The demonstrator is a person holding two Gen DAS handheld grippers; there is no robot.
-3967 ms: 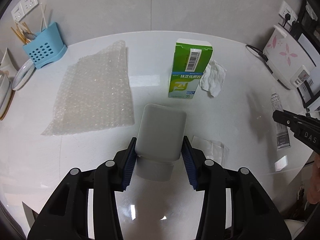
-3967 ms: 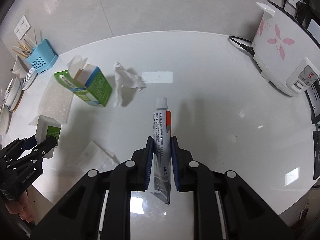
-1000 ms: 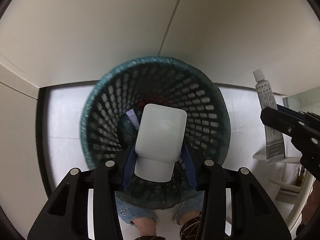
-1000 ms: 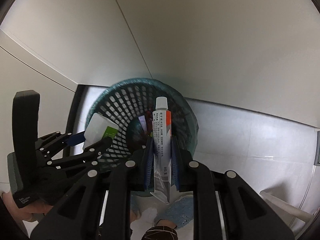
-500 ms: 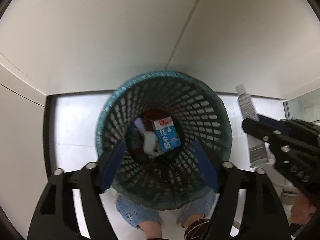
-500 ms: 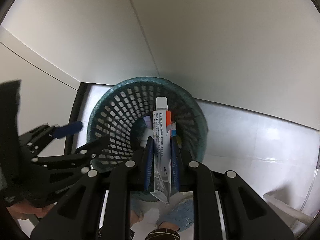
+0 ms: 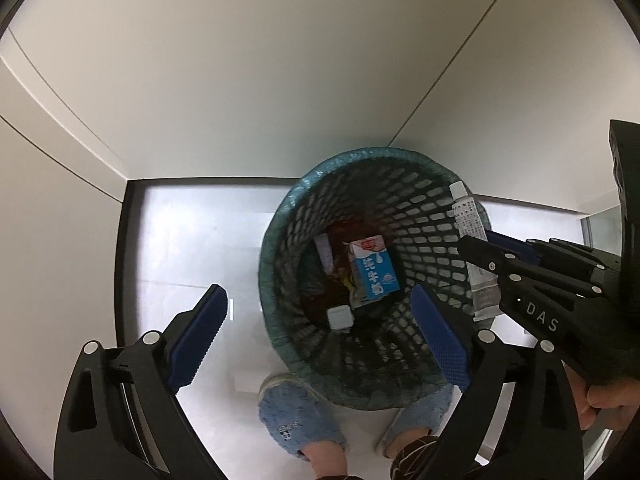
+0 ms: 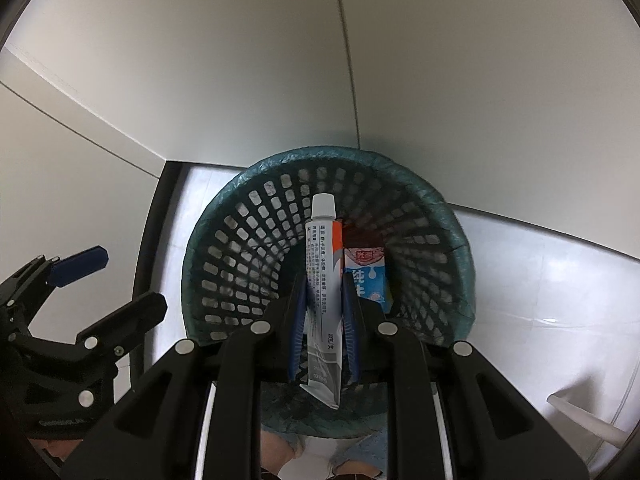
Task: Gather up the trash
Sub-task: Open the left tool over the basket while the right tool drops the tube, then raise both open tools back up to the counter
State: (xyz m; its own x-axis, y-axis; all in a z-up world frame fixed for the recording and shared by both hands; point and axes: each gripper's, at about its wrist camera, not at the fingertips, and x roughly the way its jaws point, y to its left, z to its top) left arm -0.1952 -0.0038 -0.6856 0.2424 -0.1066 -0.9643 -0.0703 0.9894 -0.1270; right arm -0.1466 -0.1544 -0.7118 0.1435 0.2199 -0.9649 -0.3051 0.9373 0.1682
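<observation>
A teal mesh trash basket point(image 7: 280, 220) stands on the floor below me; it also shows in the right wrist view point(image 8: 224, 248). My left gripper point(image 7: 320, 320) is open and empty above its near left side. The white bottle point(image 7: 340, 317) lies at the basket's bottom beside a blue milk carton point(image 7: 372, 272). My right gripper point(image 8: 323, 300) is shut on a white ointment tube point(image 8: 322, 276), held cap-forward over the basket. The tube point(image 7: 472, 240) and right gripper point(image 7: 492, 248) show at the right of the left wrist view.
The basket stands in a corner between pale walls point(image 7: 280, 60), on a light tiled floor point(image 7: 180, 240). My feet in blue slippers point(image 7: 296, 420) are just in front of it. Red wrappers lie in the basket. The left gripper point(image 8: 92, 284) shows at the left of the right wrist view.
The left gripper opened and the white bottle fell into the basket. Since then the left gripper has shifted left, and the right gripper has brought the tube over the basket's middle.
</observation>
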